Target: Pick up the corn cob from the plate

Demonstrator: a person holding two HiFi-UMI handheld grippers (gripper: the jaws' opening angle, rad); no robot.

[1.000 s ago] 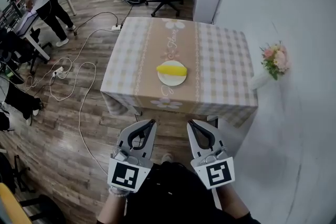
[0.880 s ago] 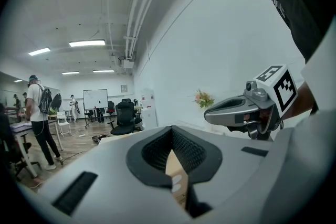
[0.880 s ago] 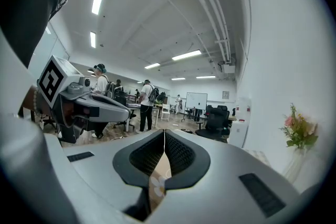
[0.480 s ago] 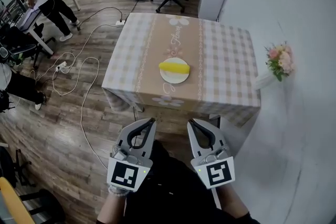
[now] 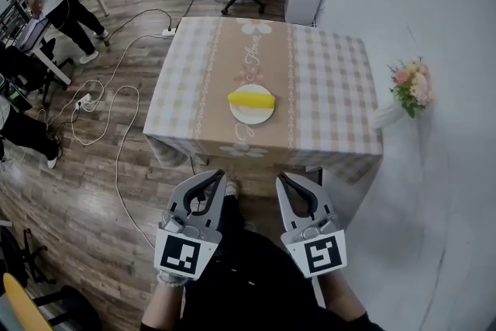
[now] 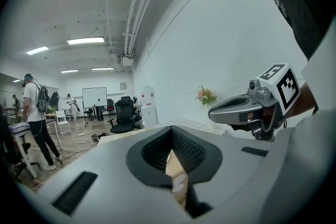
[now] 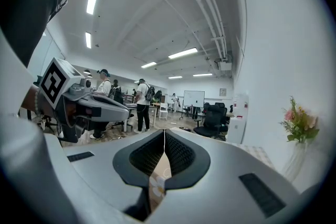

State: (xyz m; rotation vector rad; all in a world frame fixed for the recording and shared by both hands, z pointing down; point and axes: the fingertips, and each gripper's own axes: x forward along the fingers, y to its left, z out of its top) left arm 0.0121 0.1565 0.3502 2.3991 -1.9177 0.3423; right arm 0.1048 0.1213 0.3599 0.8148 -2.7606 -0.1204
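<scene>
Lying across white plate (image 5: 253,118), short bright-yellow corn cob (image 5: 250,98)

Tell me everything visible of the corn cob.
The corn cob is a plain yellow, short rounded cylinder, kernels too small to make out. It lies on its side, left to right in the head view, on the far part of a round white plate on the checked table. Only the plate touches it.

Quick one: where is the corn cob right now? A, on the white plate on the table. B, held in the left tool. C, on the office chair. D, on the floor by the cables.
A: the corn cob lies across the plate in the middle of the table.
</scene>
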